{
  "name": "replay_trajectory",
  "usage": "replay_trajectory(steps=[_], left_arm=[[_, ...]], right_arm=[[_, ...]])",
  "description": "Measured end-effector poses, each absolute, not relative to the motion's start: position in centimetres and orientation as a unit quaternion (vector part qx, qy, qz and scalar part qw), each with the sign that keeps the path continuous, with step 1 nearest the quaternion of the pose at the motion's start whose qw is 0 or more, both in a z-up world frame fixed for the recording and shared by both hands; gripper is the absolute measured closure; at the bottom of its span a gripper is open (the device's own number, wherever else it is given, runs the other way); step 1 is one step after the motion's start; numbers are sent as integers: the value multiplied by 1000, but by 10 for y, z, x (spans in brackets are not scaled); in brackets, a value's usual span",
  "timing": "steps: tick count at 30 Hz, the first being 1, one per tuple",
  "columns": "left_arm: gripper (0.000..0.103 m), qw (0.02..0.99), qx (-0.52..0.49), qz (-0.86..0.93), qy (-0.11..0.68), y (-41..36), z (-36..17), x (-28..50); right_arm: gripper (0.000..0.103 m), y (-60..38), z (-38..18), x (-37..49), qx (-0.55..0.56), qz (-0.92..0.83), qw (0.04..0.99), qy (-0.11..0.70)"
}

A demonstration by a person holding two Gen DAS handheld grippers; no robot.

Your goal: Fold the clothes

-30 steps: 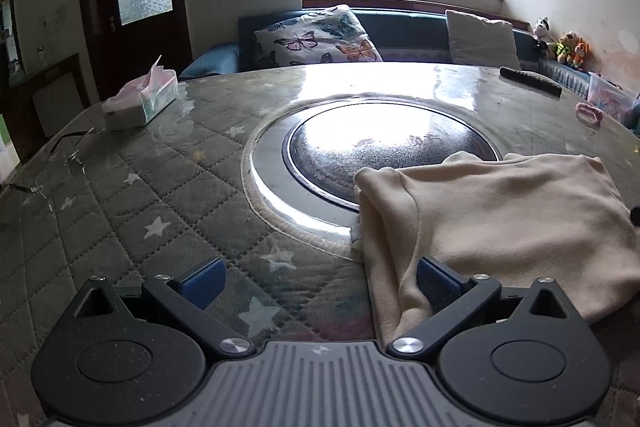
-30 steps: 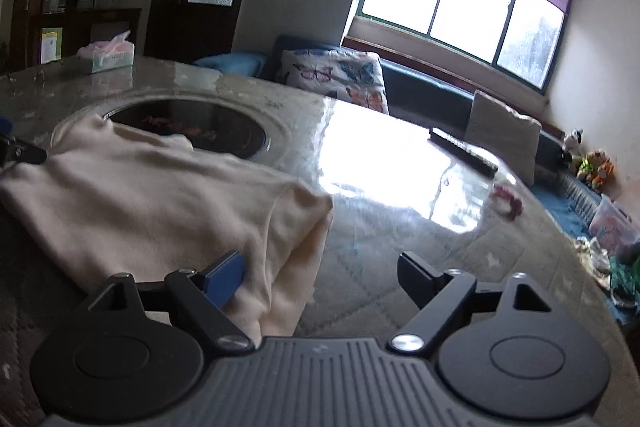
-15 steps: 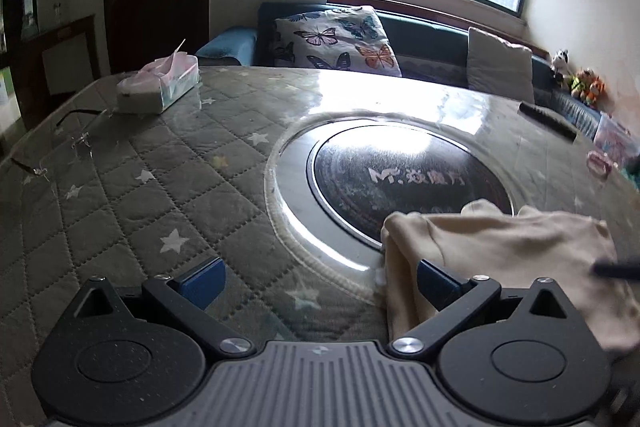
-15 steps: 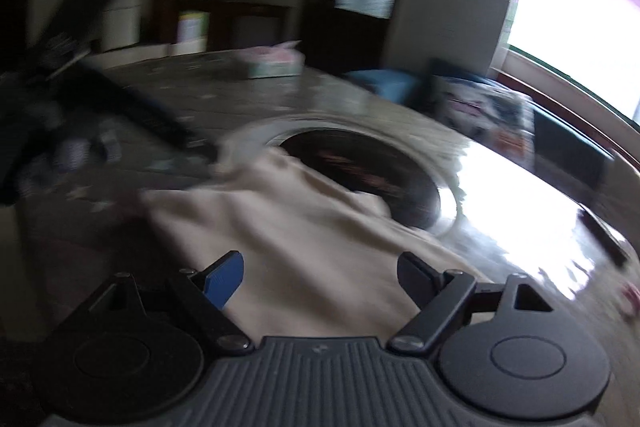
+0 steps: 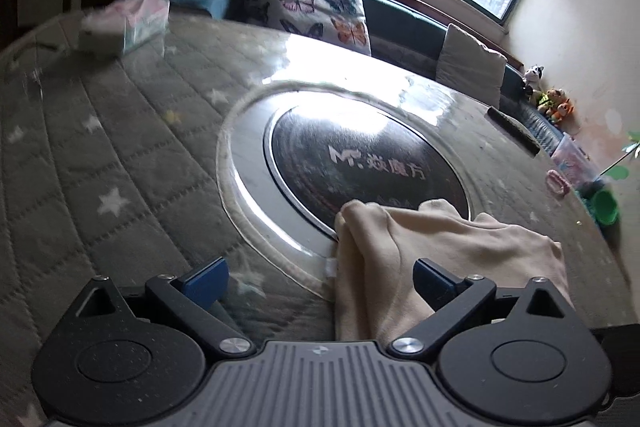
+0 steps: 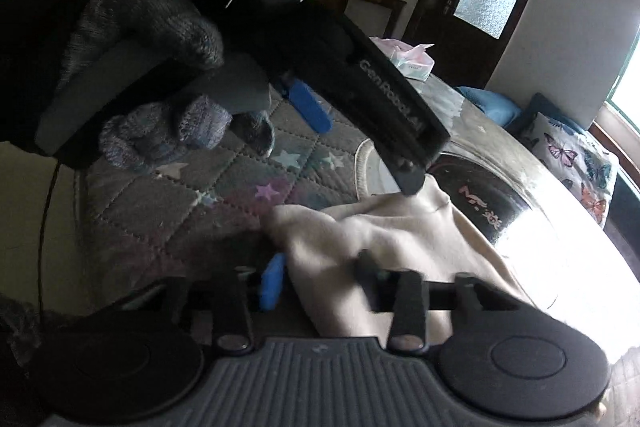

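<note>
A cream garment (image 5: 440, 247) lies bunched on the quilted star-patterned table cover (image 5: 100, 147), overlapping the edge of the round black hotplate (image 5: 360, 163). My left gripper (image 5: 320, 279) is open; its left edge of the cloth lies between the blue pads and the right finger rests over the fabric. In the right wrist view a grey-gloved hand (image 6: 152, 27) holds that left gripper (image 6: 366, 155), one fingertip touching the garment (image 6: 400, 227). My right gripper (image 6: 320, 273) is blurred, its jaws closing with a fold of the cream cloth pinched between them.
A pink tissue box (image 5: 132, 23) sits at the table's far left. A black remote (image 5: 514, 131), a pink ring (image 5: 558, 183) and a green cup (image 5: 606, 207) are along the right edge. A sofa with a butterfly pillow (image 5: 316, 11) stands behind.
My right gripper swung round from the garment's right end to face the left gripper, and its jaws narrowed onto the cloth. The garment bunched up. The left gripper shifted and rolled, staying open.
</note>
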State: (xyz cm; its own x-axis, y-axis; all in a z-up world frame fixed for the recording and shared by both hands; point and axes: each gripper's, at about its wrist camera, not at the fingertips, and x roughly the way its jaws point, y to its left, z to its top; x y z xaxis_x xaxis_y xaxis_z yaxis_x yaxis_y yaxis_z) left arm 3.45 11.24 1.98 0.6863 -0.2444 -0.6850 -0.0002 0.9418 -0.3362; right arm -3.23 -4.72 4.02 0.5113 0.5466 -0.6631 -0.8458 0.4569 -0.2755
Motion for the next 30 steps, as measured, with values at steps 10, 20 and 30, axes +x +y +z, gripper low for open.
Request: replay_trajectory(steps=[10,20,30], left_arm=[[23,867,-255,-114,412,109,17,45],[80,841,-301,-135,429,100,4,55],[82,849,-285,-135,423,100,5,51]], right_arm=[[98,-77,70,-35,-233,422,847,225],[96,-103,76,-40,-195,415,859,228],[71,-179,78,-20,-107,301,911,261]])
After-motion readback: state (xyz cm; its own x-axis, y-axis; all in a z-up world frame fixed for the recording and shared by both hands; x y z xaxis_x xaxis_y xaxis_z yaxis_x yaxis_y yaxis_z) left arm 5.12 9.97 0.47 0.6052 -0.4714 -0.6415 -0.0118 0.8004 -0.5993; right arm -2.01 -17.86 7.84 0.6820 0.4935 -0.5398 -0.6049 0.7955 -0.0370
